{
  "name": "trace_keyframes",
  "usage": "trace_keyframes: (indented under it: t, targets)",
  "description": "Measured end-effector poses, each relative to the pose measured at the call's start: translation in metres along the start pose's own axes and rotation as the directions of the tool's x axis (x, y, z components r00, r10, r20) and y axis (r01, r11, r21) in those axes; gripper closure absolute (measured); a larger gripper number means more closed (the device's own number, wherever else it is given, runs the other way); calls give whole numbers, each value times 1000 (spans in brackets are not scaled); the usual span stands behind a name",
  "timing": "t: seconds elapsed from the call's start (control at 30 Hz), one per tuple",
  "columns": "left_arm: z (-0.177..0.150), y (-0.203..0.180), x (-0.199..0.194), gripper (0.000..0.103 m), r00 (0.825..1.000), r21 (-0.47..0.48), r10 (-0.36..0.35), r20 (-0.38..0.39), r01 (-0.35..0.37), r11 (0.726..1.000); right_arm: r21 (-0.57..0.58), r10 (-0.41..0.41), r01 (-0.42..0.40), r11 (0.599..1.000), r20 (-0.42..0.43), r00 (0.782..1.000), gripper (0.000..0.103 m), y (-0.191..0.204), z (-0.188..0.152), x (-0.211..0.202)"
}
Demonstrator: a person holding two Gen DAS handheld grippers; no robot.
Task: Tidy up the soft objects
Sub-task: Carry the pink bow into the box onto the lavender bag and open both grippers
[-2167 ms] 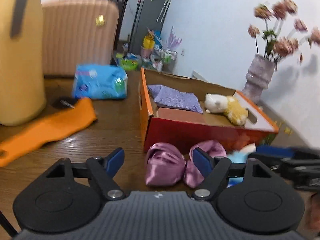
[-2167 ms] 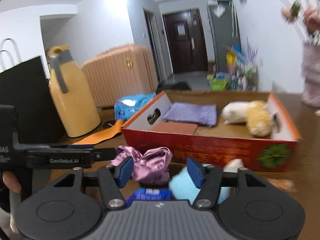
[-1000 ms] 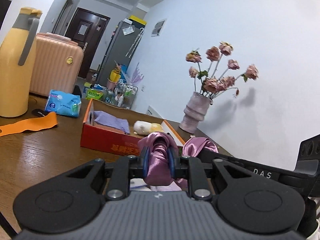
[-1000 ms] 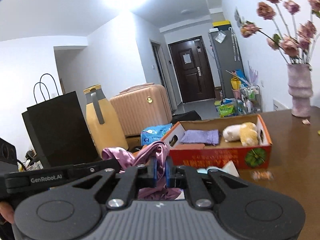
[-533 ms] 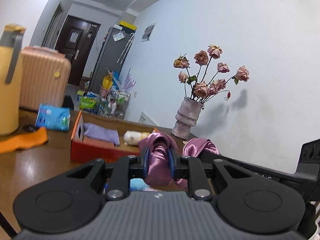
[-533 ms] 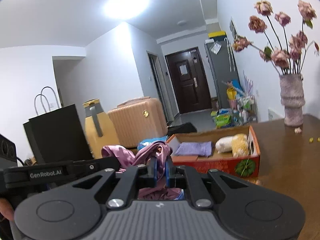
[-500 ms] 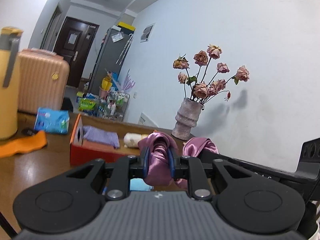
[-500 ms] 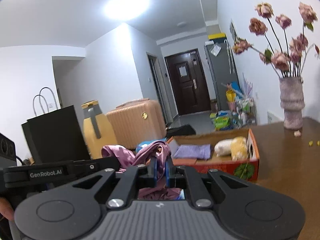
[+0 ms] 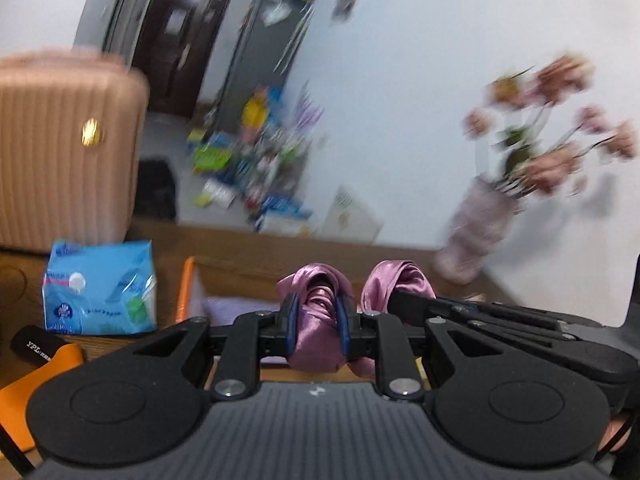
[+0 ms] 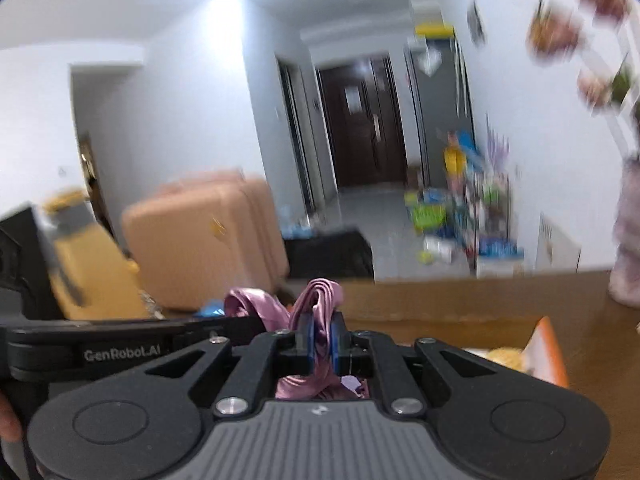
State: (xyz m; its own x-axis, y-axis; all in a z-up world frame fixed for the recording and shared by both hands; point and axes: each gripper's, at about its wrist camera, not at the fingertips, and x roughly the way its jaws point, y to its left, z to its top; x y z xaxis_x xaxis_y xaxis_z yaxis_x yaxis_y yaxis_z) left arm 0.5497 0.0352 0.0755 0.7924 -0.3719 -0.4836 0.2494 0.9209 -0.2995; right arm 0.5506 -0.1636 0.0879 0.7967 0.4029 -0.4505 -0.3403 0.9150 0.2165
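Left gripper (image 9: 316,322): jaws clamped on one bunched end of the shiny mauve satin cloth (image 9: 316,320), fabric bulging above and below the pads. Right gripper (image 10: 321,344): jaws nearly together, pinching a thin fold of the same cloth; its other loop shows just right of the left jaws in the left view. So the cloth hangs between both grippers, off the table.

Just below and beyond the jaws: orange-rimmed red cardboard box (image 9: 188,292), w/ a folded lilac cloth (image 9: 228,306) inside and a yellow-white plush toy (image 10: 504,356) at the far end. Left of the left jaws: blue plastic tissue pack (image 9: 100,286), orange strap, on the brown wooden table (image 9: 248,246). Further out: pink ribbed suitcase, vase of dried roses, all motion-blurred.

Risks, imo:
- satin is slick and the right grip is thin → could slide out if the grippers pull apart.
- uneven release → cloth drapes over the box rim or lands on the plush.
- fast swing near the vase, right side → knock.
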Motion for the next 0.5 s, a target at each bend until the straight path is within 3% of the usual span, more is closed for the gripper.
trace_keyframes:
  t: [0.07,0.2,0.33,0.5]
  targets:
    - [-1,15,36,83,996,-5,56,-63,-57,998,74,9,-3,997,-84,996,95,-13,-4,42]
    - [-13,22,77,82,976,119,159,-147,-142,983,148,-1,33,988,-208,978,95,-27,-18,95]
    - [-26,18,95,82,949,221,241,-202,-196,955,144,-18,63,988,-290,957,91,-26,-27,119]
    - [-31,5,104,81,921,322,318,-226,-237,916,119,-20,63,991,-330,944,87,-17,-26,127]
